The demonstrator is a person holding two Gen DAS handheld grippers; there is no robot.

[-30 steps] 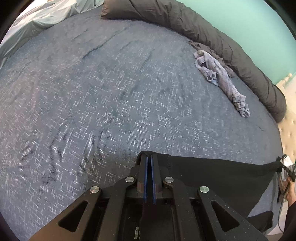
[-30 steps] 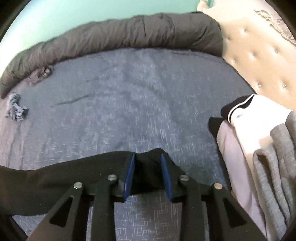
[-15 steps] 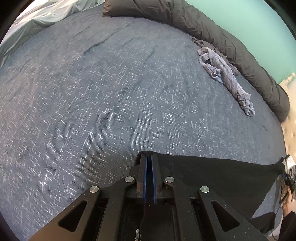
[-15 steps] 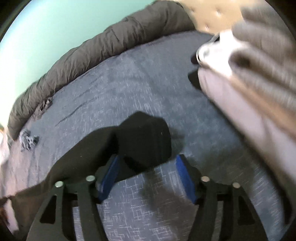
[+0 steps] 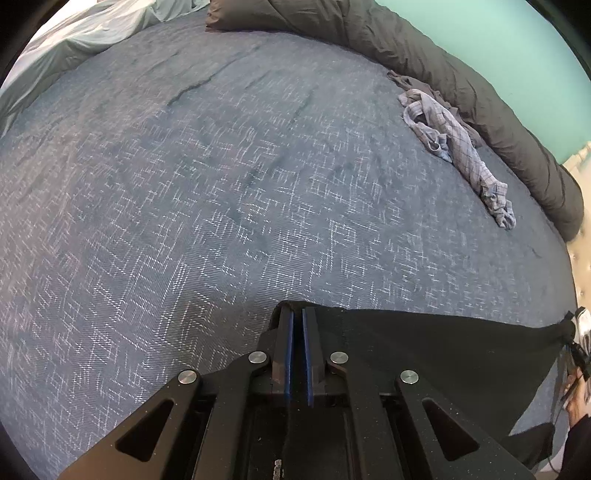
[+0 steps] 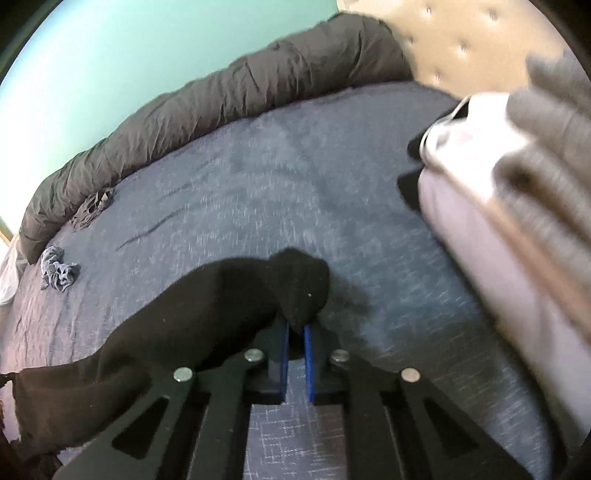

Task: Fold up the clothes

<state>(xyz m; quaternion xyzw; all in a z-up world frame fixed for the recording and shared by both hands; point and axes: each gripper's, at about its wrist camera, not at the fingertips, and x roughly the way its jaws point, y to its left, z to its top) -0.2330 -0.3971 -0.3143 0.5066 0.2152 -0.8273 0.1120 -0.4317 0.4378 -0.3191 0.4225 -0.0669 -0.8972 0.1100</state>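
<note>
A: Where does the black garment lie?

B: On the bed, over its blue woven cover. In the left wrist view it spreads from the left gripper toward three o'clock, its top edge pulled into a straight line.

A: And that gripper?

B: Its blue pads are pressed together on the garment's corner, at six o'clock in the view.

A: The right gripper?

B: Its jaws are closing, and the pads already pinch a bunched fold of the black garment. From there the cloth trails toward eight o'clock in the right wrist view.

A: What else is on the bed?

B: A crumpled checked garment at two o'clock in the left view, well apart from the black one. Beyond it a rolled dark grey duvet runs along the far edge below the teal wall.

A: And on the right side?

B: A blurred pile of clothes, grey and white, at two to three o'clock, near the tufted headboard. Which pieces they are cannot be told.
</note>
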